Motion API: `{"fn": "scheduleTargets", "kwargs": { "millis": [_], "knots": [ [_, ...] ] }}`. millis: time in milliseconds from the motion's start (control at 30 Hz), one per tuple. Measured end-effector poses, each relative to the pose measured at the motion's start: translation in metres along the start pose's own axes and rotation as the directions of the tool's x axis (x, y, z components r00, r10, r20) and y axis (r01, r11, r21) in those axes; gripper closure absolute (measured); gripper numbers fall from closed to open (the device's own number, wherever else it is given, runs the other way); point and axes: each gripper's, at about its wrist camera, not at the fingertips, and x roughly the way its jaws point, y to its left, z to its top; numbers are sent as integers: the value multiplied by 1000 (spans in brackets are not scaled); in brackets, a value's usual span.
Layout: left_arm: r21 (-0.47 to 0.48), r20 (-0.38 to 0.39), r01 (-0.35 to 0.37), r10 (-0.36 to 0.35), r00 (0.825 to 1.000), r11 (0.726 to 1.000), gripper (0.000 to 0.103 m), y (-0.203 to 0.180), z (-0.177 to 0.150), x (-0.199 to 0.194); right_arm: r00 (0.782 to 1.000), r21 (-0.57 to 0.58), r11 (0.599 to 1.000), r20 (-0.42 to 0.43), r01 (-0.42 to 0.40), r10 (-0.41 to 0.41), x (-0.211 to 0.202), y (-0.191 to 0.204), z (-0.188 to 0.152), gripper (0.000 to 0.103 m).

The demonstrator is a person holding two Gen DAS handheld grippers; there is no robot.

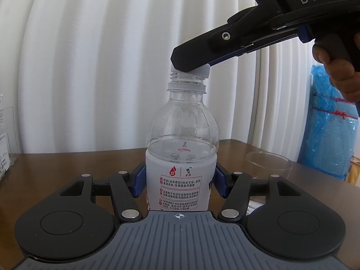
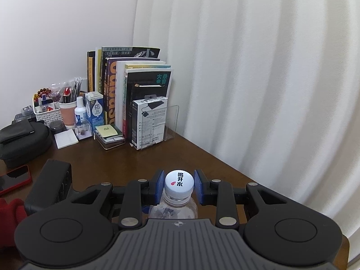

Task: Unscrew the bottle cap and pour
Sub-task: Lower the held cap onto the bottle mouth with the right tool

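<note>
The bottle [image 1: 181, 148] stands upright on the brown worktop [image 1: 67, 166], partly filled with water, its white label facing the left wrist camera. The left tool [image 1: 179, 181] is closed on the bottle's labelled body, one blue pad [image 1: 140, 180] pressed against each side. The right tool [image 2: 179, 185] reaches in from the upper right and is closed on the white cap [image 2: 179, 183], its blue pads touching the cap's two sides. From the left camera the cap [image 1: 201, 71] sits tilted and raised at the top of the neck, with the neck's threads [image 1: 181, 76] showing bare beneath it; whether it is fully free of them cannot be told. A clear glass [image 1: 268, 163] stands on the worktop just right of the bottle, apart from it. At the far end of the worktop, against the wall, are a row of upright books [image 2: 130, 85], a white box [image 2: 149, 123], a white basket [image 2: 48, 114] of small items and a black case [image 2: 23, 139]; a red phone [image 2: 13, 180] lies at the left edge. A white curtain [image 2: 258, 78] hangs behind.
</note>
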Motion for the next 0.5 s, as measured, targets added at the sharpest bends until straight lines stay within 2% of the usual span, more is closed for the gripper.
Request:
{"fn": "scheduleTargets", "kwargs": {
  "millis": [500],
  "knots": [
    [1,0,1,-1,1000,1000,44,0,0,0,1000,11,1000,0,-22,22,4,-4,2,71]
  ]
}}
